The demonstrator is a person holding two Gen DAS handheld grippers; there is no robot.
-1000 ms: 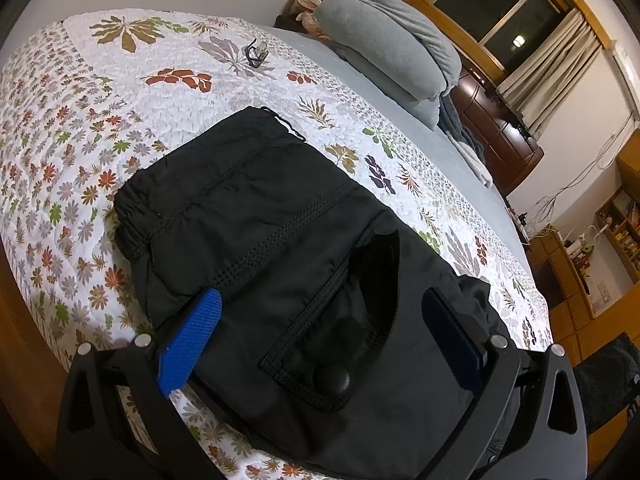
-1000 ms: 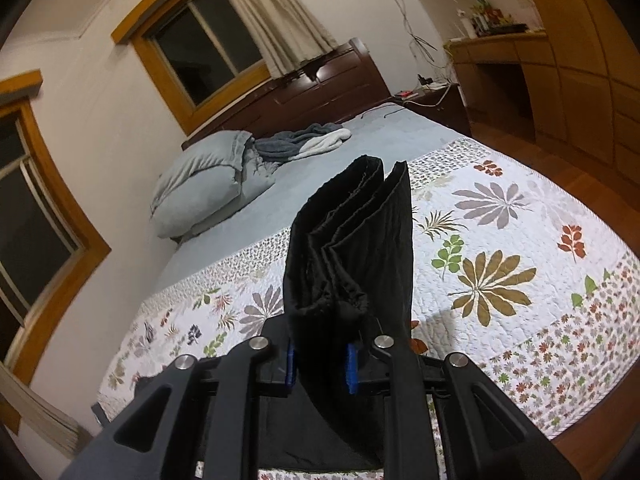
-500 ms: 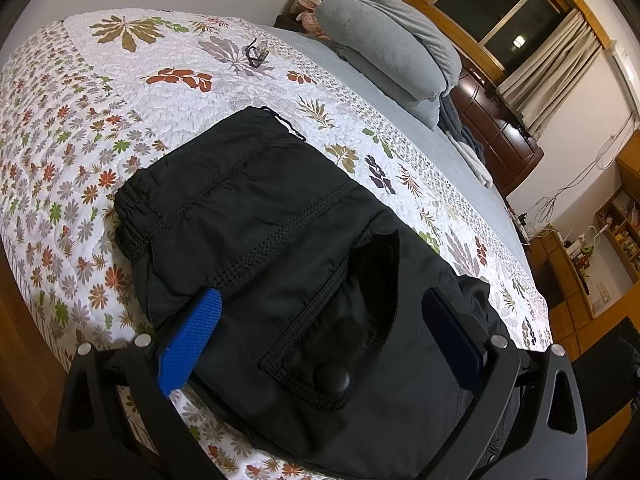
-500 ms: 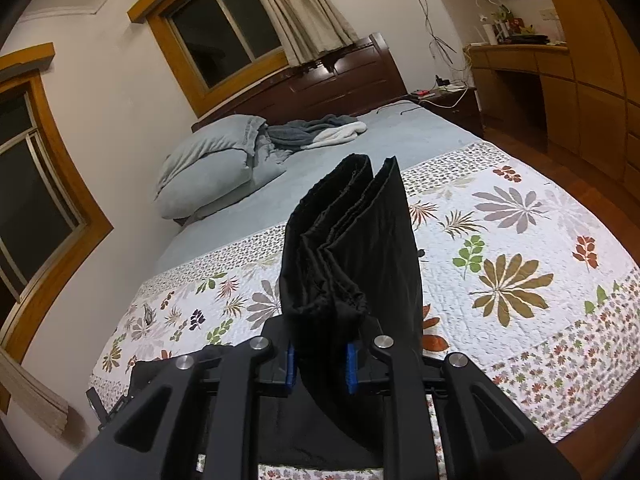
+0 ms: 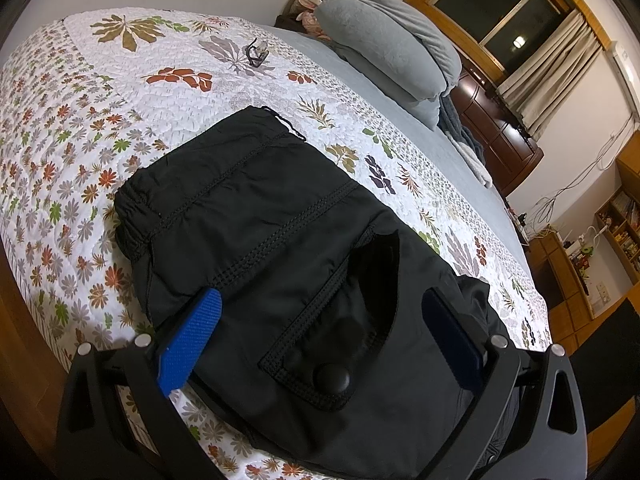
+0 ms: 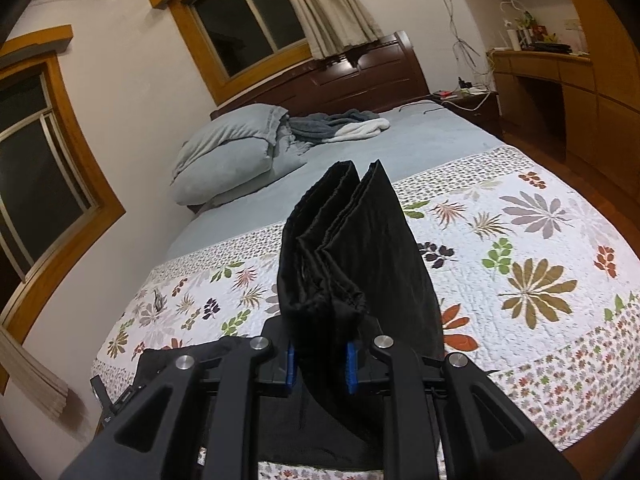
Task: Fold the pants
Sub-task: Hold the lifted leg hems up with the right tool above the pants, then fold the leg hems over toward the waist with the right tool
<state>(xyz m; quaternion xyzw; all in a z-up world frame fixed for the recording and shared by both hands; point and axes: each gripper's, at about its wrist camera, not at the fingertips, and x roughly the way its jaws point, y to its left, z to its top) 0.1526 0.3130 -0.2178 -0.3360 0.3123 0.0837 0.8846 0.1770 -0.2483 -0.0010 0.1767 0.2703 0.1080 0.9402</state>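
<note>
Pants (image 5: pixel 280 248), black and slightly shiny, lie on the floral quilt (image 5: pixel 80 128) of the bed, and each of my cameras catches a different part of them. My left wrist view shows the upper part spread flat: a gathered elastic waistband (image 5: pixel 132 220) at the far left, rows of double stitching, and a flap pocket with a round snap (image 5: pixel 333 376) close to the lens. My left gripper (image 5: pixel 320 336) straddles this part with its blue pads (image 5: pixel 192 336) spread wide, gripping nothing. My right wrist view shows what the left cannot: a stack of folded layers (image 6: pixel 352 264) standing on edge, rising away from the camera toward the grey pillow (image 6: pixel 228 152) and the headboard. My right gripper (image 6: pixel 320 364) is clamped on the near end of that stack, blue pads pressed against it on both sides. In the left view the long axis runs from the waistband at upper left down toward the lower right, where the cloth bunches past my right-hand finger. The pillow and a dark window (image 6: pixel 248 12) show in both views.
</note>
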